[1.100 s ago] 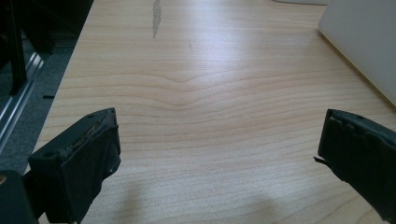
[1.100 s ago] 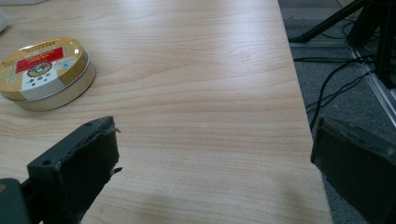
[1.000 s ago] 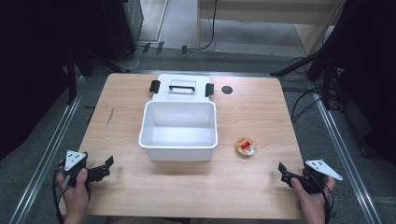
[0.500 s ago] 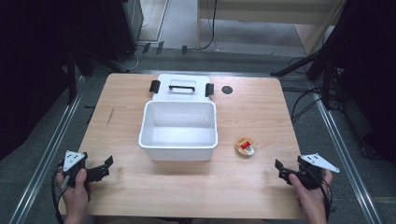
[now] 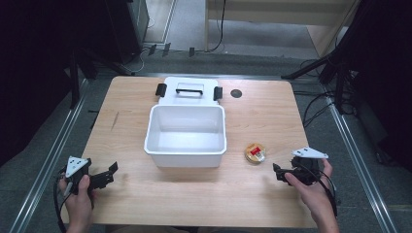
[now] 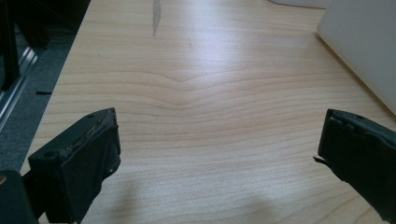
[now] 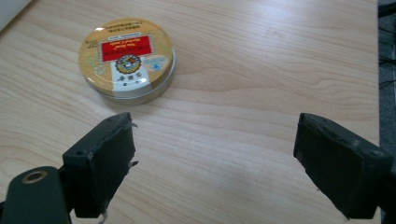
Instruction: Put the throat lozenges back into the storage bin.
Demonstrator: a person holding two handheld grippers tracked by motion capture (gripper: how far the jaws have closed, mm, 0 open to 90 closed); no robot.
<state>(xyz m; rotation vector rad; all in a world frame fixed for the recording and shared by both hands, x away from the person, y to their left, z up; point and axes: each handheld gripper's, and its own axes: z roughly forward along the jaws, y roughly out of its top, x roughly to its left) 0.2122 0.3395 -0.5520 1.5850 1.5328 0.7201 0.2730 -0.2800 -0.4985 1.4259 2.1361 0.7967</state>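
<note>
Wooden table [image 5: 121, 121] at frame center holds a white bin [image 5: 186, 134] and yellow tin [image 5: 255, 152]; left gripper [image 5: 110, 173] and right gripper [image 5: 278, 171], lower corners, gape empty.

wooden table [image 5: 145, 199], white bin [image 5: 186, 135], lid [image 5: 189, 90], round tin [image 5: 255, 152]

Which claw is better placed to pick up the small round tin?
Probably the right claw: open, with the tin just ahead. The left claw sits across the table, beyond the white bin.
</note>
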